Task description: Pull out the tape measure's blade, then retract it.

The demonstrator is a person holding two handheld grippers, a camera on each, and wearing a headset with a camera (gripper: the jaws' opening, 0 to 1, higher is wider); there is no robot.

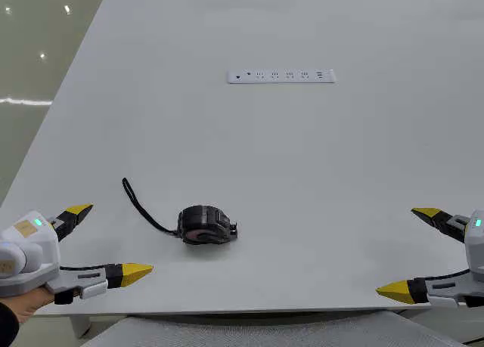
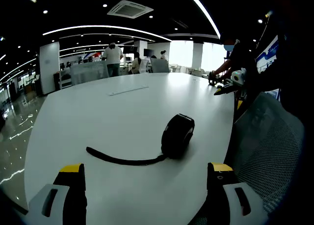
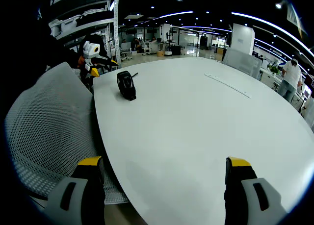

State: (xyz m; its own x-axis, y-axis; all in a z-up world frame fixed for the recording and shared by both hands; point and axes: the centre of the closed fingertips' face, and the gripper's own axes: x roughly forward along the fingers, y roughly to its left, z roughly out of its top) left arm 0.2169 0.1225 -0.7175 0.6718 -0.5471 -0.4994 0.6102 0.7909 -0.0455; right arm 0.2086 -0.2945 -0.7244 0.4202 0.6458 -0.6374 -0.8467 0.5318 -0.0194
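The tape measure point(image 1: 204, 224) sits near the desk's point(image 1: 302, 158) front edge, with its strap point(image 1: 140, 203) trailing left and its blade tip point(image 1: 234, 227) facing right. Your left tongs point(image 1: 110, 240) are far nearer to it than your right tongs point(image 1: 407, 250). Both gape wide, holding nothing.

Black tape measure point(image 1: 204, 225) lying on its side near the table's front edge, blade retracted, black wrist strap point(image 1: 141, 206) trailing left

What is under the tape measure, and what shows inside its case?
The tape measure rests on the bare white table. Only a small tip shows at its mouth; whatever is coiled inside is covered by the case.
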